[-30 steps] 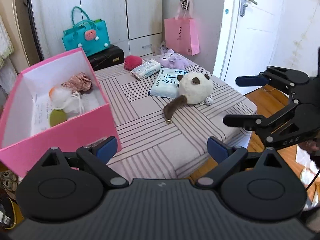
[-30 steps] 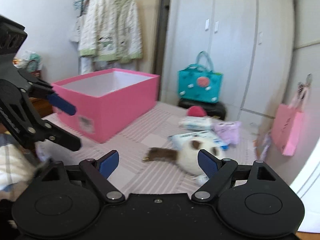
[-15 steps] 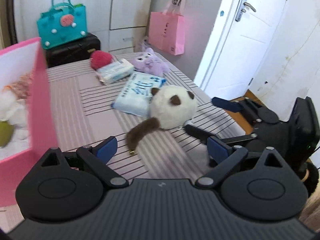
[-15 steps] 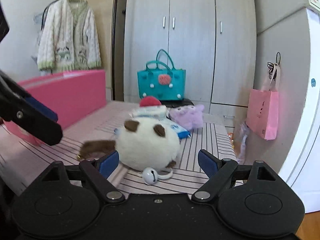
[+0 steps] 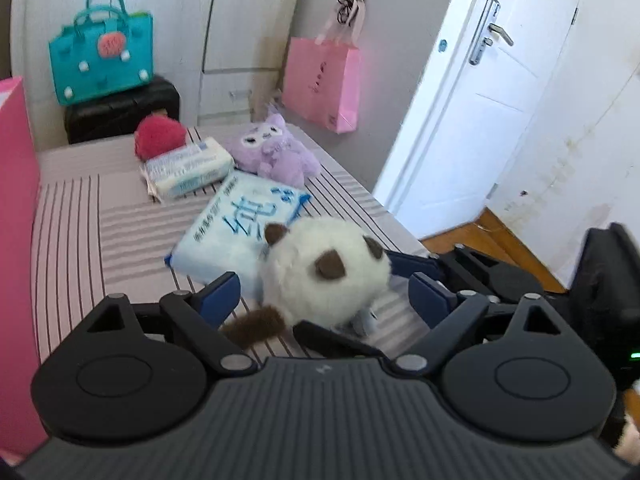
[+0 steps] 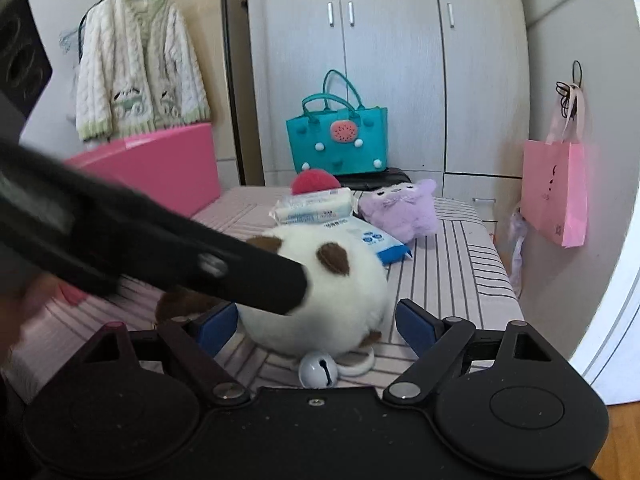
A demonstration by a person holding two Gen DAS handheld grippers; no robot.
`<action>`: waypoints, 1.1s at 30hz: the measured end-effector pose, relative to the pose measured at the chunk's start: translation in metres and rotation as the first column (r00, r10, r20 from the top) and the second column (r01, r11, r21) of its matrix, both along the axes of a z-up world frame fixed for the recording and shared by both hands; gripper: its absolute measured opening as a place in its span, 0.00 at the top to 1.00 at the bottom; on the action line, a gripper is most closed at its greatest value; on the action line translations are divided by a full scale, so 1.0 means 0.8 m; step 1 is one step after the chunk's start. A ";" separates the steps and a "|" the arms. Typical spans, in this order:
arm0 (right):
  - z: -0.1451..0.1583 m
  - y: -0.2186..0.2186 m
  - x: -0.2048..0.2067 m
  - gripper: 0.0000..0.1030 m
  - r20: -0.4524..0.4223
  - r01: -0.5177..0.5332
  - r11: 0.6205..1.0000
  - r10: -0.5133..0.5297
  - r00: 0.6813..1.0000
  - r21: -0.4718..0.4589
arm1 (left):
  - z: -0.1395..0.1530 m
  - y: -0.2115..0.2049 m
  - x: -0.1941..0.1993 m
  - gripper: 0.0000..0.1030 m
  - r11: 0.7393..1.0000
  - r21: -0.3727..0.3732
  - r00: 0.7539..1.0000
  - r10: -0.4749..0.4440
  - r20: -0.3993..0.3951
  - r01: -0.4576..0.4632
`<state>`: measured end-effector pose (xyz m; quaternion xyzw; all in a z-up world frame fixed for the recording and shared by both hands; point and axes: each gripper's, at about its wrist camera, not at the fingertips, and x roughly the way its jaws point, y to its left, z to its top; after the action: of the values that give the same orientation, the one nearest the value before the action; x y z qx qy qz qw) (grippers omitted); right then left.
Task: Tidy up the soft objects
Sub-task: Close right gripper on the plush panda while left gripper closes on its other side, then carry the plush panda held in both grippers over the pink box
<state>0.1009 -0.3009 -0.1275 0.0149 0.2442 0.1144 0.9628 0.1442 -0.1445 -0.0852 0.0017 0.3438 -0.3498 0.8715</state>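
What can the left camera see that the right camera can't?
Only the left wrist view shows the white door with its handle and the wooden floor. Only the right wrist view shows the hanging knitted cardigan and the plush's bell. Both show the round white plush, the purple plush, the red pom-pom, the tissue packs, the teal bag and the pink paper bag.

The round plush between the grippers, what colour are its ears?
Brown, on a white round plush; its ears show best in the right wrist view.
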 end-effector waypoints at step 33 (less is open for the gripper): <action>0.012 0.045 -0.029 0.27 0.089 0.081 0.995 -0.076 0.993 -0.055 | 0.000 0.020 -0.014 0.41 0.995 -0.087 0.998 0.041 0.040 -0.038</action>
<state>0.0776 -0.2649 -0.1175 -0.0085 0.2048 0.0698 0.9763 0.1329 -0.1282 -0.0849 -0.0355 0.3103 -0.3468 0.8844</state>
